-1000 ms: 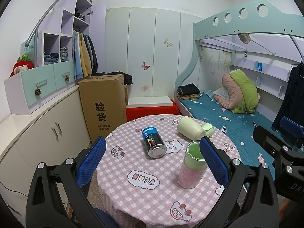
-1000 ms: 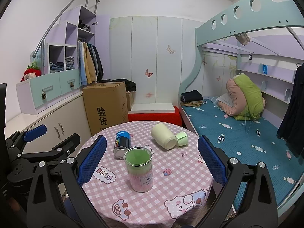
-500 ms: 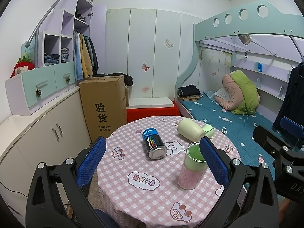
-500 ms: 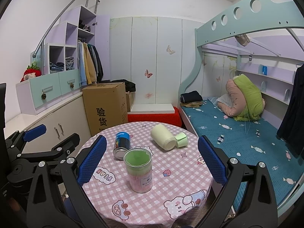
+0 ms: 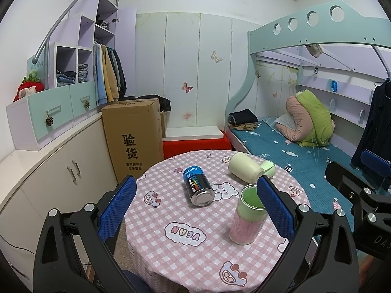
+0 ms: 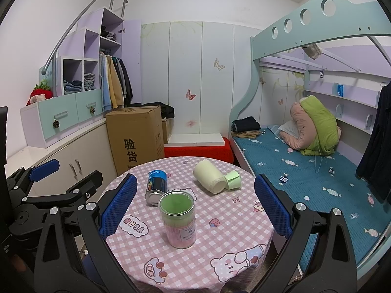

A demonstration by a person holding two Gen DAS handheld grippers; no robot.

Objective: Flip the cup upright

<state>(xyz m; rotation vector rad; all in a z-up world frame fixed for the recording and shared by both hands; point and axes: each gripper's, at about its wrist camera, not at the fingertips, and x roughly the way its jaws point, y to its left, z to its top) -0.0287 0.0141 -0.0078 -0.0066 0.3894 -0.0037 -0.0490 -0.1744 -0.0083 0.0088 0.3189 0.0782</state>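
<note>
A pale cream cup (image 5: 245,168) lies on its side at the far right of the round table (image 5: 171,256), with a small light-green cup (image 5: 268,167) on its side against it. Both show in the right wrist view: cream cup (image 6: 209,177), green cup (image 6: 234,180). My left gripper (image 5: 195,207) is open and empty above the table's near edge. My right gripper (image 6: 195,207) is open and empty, also well short of the cups.
A blue and black can (image 5: 197,186) lies on its side mid-table. An upright pink jar with a green lid (image 6: 178,219) stands nearer me. A cardboard box (image 5: 133,141) and cabinets stand left, a bunk bed (image 6: 305,171) right.
Both views shifted only slightly; the grippers drifted a little and stayed open. Nothing on the table moved.
</note>
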